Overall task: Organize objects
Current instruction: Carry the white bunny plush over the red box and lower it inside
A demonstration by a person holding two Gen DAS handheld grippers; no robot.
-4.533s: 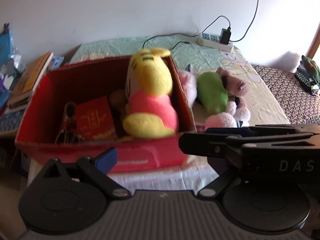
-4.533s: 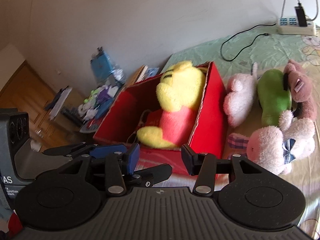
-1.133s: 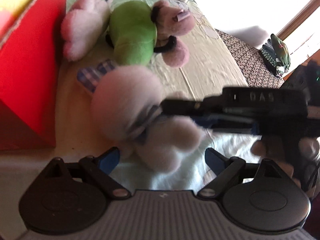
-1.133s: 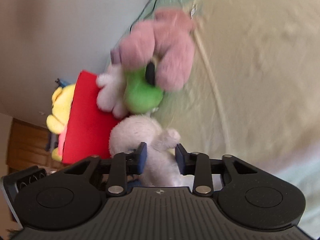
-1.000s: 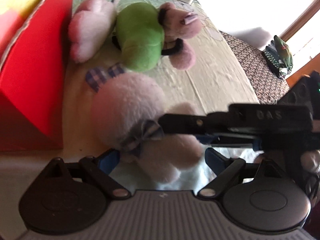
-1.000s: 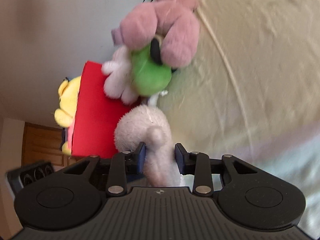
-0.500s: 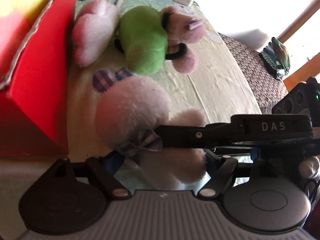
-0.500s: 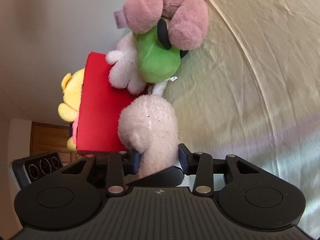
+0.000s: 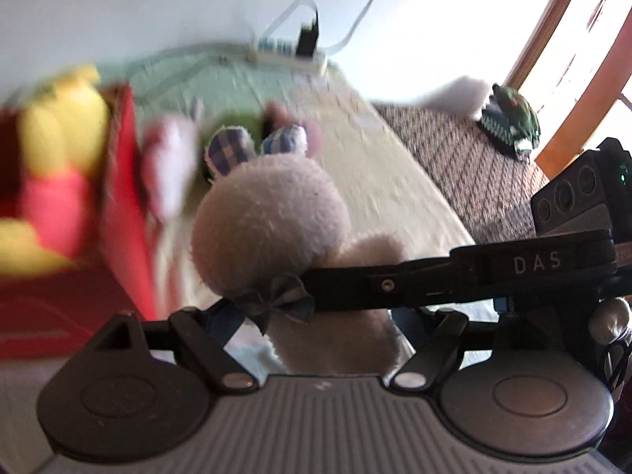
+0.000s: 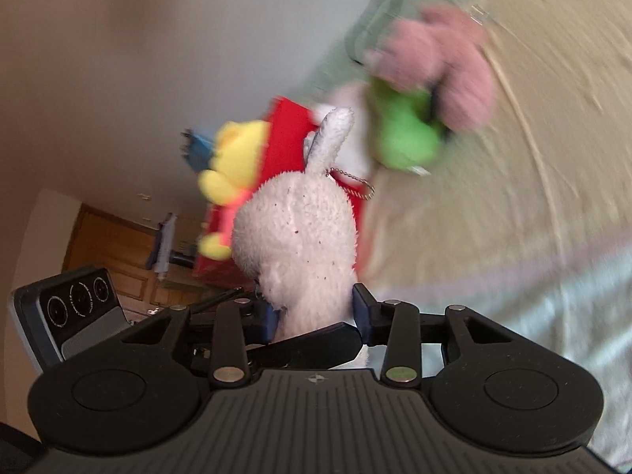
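Note:
A white plush rabbit (image 9: 272, 213) with checked ears and a blue bow is held off the bed, also seen from behind in the right wrist view (image 10: 300, 237). My left gripper (image 9: 320, 328) is shut on its body from below. My right gripper (image 10: 314, 308) is shut on it too, and its finger crosses the left wrist view at the rabbit's neck. The red box (image 9: 118, 205) with a yellow plush bear (image 9: 51, 181) in it stands to the left. A green and pink plush (image 10: 418, 102) and a pale pink plush (image 9: 170, 166) lie on the bed beside the box.
The bed (image 9: 387, 181) has a pale sheet. A power strip with cables (image 9: 288, 55) lies at its far end by the wall. A brown patterned cover (image 9: 466, 158) with a dark green toy (image 9: 509, 118) on it is at the right.
Both grippers have closed on the white rabbit and lifted it upright off the bed. The views swing toward the red box and are blurred with motion.

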